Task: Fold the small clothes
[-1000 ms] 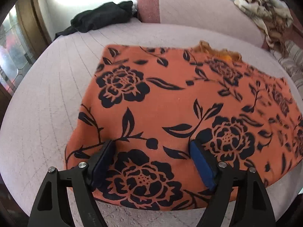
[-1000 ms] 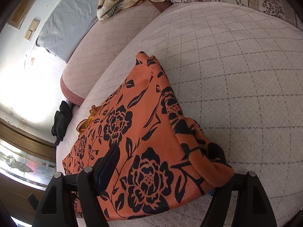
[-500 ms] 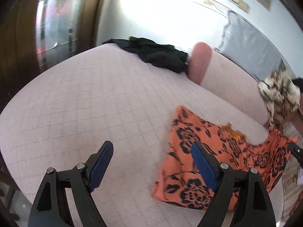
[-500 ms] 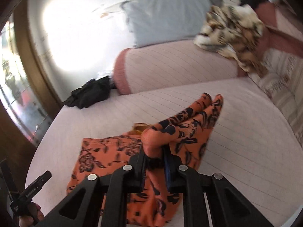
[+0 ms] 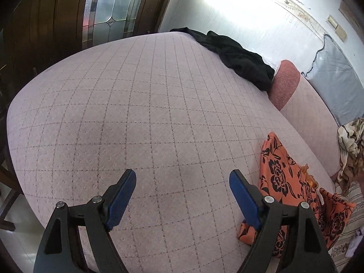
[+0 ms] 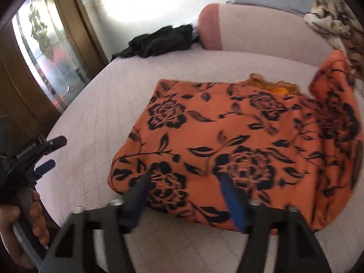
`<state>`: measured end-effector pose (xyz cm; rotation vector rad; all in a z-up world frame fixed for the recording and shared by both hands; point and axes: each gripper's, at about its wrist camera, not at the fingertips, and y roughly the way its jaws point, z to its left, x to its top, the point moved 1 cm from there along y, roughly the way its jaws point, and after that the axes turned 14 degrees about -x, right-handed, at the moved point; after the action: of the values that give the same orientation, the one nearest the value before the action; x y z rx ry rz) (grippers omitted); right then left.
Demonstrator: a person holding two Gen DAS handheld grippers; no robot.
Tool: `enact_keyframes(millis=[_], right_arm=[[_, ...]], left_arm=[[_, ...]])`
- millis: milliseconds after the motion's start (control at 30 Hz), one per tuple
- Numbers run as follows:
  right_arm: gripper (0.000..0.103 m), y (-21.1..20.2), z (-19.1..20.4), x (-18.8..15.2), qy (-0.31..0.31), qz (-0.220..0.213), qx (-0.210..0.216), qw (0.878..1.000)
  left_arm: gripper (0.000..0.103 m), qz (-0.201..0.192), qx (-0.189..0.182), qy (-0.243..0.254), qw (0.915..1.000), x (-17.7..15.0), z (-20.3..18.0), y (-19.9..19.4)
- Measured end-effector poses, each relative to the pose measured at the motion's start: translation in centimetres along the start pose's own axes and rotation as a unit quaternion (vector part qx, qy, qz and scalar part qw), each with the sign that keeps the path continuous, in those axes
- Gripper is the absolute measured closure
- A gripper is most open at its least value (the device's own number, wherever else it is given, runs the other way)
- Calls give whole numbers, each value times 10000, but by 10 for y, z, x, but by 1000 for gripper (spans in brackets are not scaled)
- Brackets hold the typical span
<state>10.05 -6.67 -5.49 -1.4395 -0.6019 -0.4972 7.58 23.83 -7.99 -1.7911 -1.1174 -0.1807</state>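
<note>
Hand (image 6: 25,218) on left gripper (image 6: 49,154) shows only from right wrist.

The right gripper (image 6: 184,193), clamped on a raised fold of the orange flowered cloth (image 6: 238,141) half a second ago, has just been opening; its fingers now stand wide with nothing pinched between them. The left gripper (image 5: 182,195), over the cloth a second ago, now hangs above the bare bed (image 5: 136,113), the cloth off to its right.
</note>
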Motion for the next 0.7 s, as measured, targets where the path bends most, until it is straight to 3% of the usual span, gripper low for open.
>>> enact_keyframes(millis=[67, 133, 200, 300, 400, 533, 633, 700], right_arm=[[22, -26, -36, 3, 247, -363, -407, 9982], [22, -44, -79, -5, 674, -444, -788, 9936], [22, -50, -121, -16, 1282, -358, -982, 9862], [22, -43, -194, -49, 2513, 12, -964, 9631], [22, -31, -249, -78, 3638, 248, -521, 9297], [22, -8, -295, -96, 4427, 432, 42, 8956], [22, 1, -316, -114, 5215, 421, 581, 8502], [20, 6, -325, -118, 5527, 404, 831, 8282]], left_arm=[[18, 33, -70, 97, 9999, -2, -8, 3], [18, 48, -95, 279, 9996, -4, -17, 7], [18, 62, -82, 460, 9989, -7, -25, 9], [18, 63, -33, 578, 9983, -12, -30, 10], [18, 56, 56, 643, 9979, -14, -34, 13], [18, 63, 121, 728, 9973, -19, -40, 18], [18, -63, 122, 950, 9954, -25, -50, 16], [18, -145, 97, 1162, 9931, -29, -59, 15]])
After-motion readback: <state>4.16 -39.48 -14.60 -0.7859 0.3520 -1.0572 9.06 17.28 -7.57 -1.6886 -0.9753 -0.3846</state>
